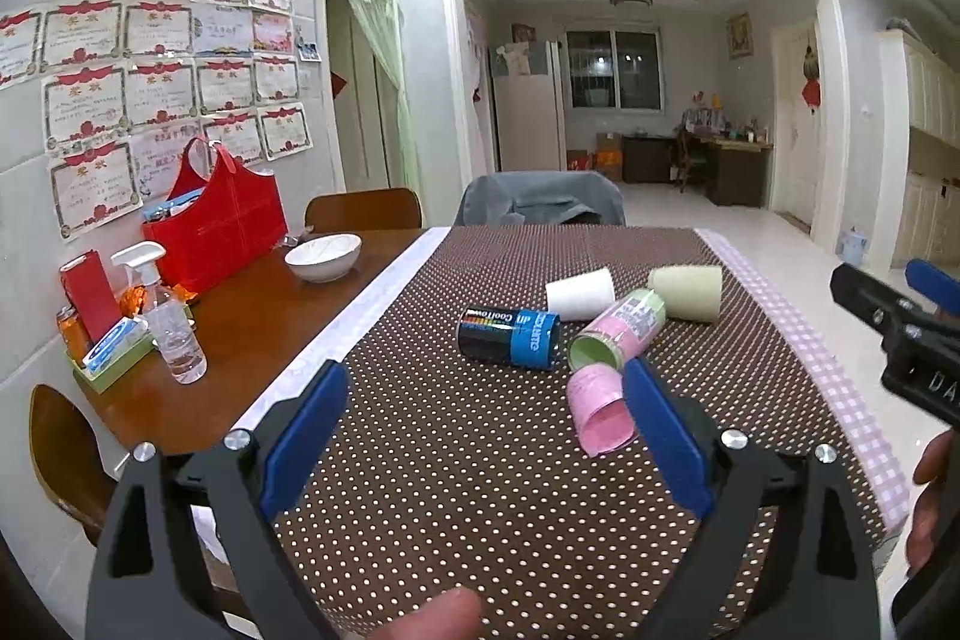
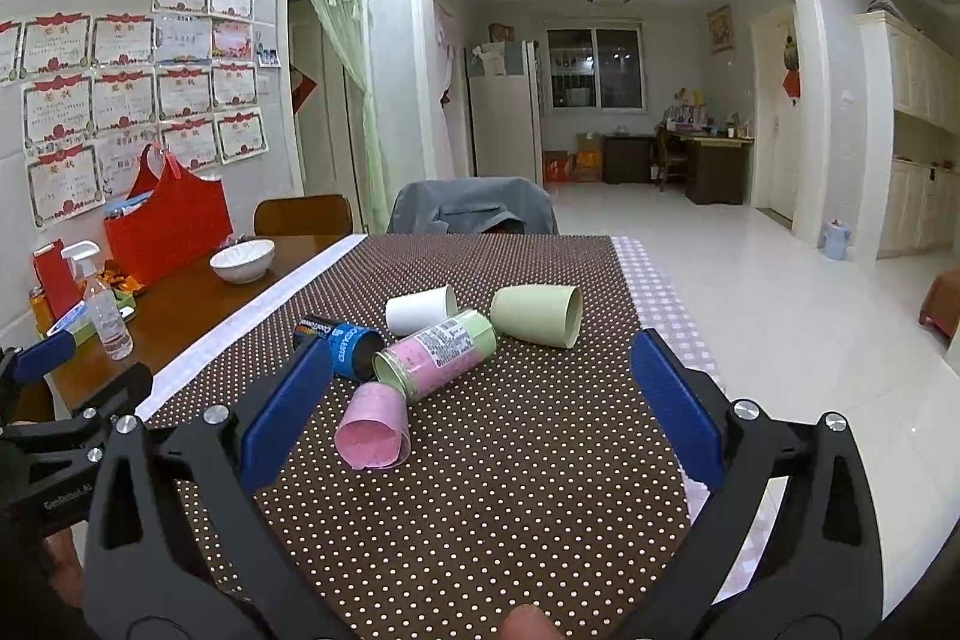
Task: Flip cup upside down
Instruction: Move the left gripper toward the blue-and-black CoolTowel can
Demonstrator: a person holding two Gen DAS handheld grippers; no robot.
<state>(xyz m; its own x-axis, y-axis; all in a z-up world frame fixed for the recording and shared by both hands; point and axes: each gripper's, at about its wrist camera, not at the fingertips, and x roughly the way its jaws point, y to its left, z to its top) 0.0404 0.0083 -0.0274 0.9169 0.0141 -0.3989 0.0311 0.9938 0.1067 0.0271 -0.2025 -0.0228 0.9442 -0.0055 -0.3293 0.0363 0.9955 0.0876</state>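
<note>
Several cups lie on their sides on the brown dotted tablecloth (image 1: 450, 430): a black and blue cup (image 1: 510, 337) (image 2: 345, 346), a white cup (image 1: 581, 293) (image 2: 420, 310), a pale green cup (image 1: 687, 292) (image 2: 537, 313), a pink and green cup (image 1: 618, 334) (image 2: 438, 355) and a pink cup (image 1: 600, 409) (image 2: 372, 427). My left gripper (image 1: 486, 436) is open and empty, near the pink cup. My right gripper (image 2: 480, 406) is open and empty, with the pink cup between its fingers' line of sight.
A white bowl (image 1: 323, 256), a red bag (image 1: 219, 226) and a spray bottle (image 1: 165, 316) stand on the wooden table at the left. A chair with a grey cover (image 1: 540, 199) stands at the far edge. The cloth's checked edge (image 1: 840, 388) runs along the right.
</note>
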